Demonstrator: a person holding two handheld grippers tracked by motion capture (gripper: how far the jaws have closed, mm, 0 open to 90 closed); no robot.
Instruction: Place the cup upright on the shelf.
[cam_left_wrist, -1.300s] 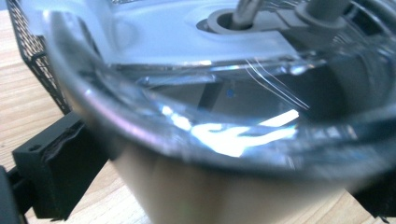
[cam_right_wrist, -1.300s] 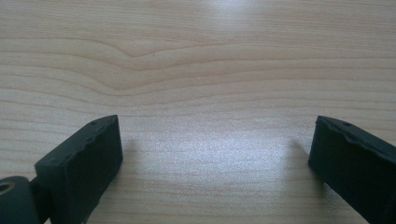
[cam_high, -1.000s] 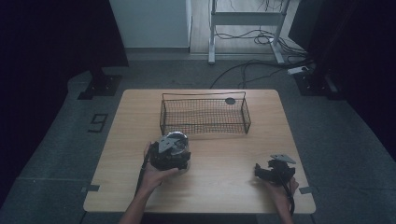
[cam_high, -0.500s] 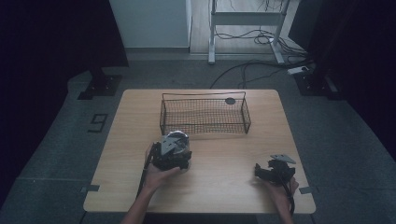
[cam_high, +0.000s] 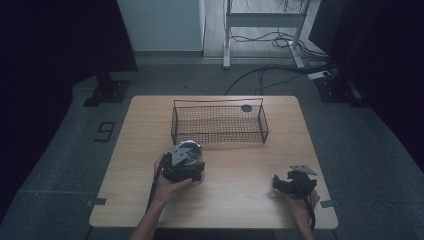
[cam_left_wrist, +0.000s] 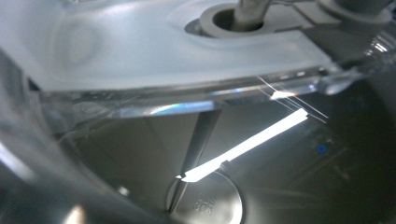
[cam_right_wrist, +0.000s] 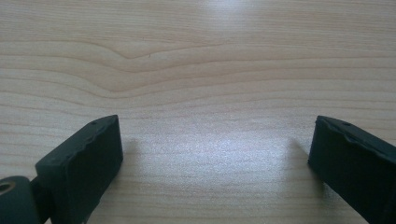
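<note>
Wooden table (cam_high: 235, 165), one wire basket (cam_high: 219, 122), one clear container (cam_high: 192, 152) against left gripper (cam_high: 181, 165), grip unclear, right gripper (cam_high: 292, 184) spread apart.

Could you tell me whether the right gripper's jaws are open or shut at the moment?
Open. In the right gripper view the right gripper shows its two black jaws wide apart, with only bare wooden table between them.

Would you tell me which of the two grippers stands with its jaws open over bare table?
The right gripper: its jaws are spread wide above the wooden table. The left gripper is pressed up against a clear lidded plastic container.
</note>
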